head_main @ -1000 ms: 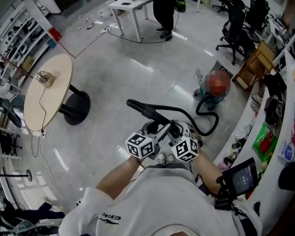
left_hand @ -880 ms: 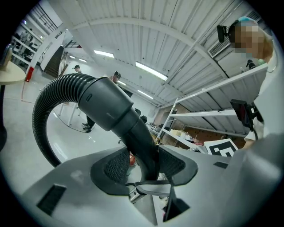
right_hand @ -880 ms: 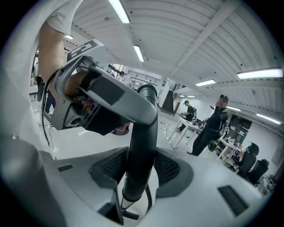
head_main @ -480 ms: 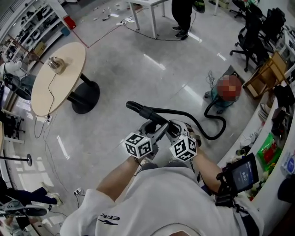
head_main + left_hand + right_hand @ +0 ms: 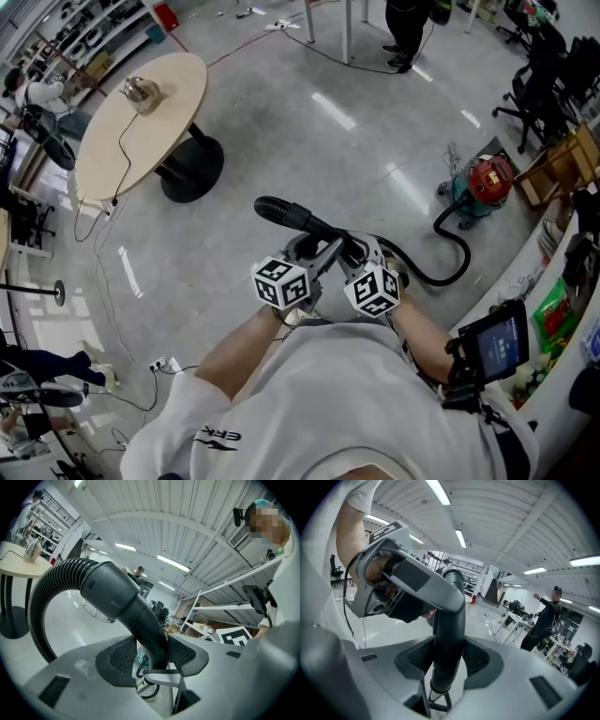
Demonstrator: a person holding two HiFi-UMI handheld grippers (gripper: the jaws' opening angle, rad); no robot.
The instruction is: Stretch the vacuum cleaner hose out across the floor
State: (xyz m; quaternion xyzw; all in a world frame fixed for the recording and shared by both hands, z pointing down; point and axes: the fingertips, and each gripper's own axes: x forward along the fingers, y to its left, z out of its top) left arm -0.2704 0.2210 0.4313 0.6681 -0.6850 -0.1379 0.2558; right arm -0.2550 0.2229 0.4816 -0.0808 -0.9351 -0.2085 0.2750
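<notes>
Vacuum cleaner (image 5: 487, 181) sits farther right now — head view only; left tool (image 5: 152, 653) and right tool (image 5: 447, 657) both clamp the hose (image 5: 291, 217).

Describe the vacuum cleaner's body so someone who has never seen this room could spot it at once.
On the right side of the shiny grey floor, just left of a wooden frame, sits the vacuum cleaner, a squat canister. Nothing else there has a red top on a teal base, with a black hose curling out of it.
</notes>
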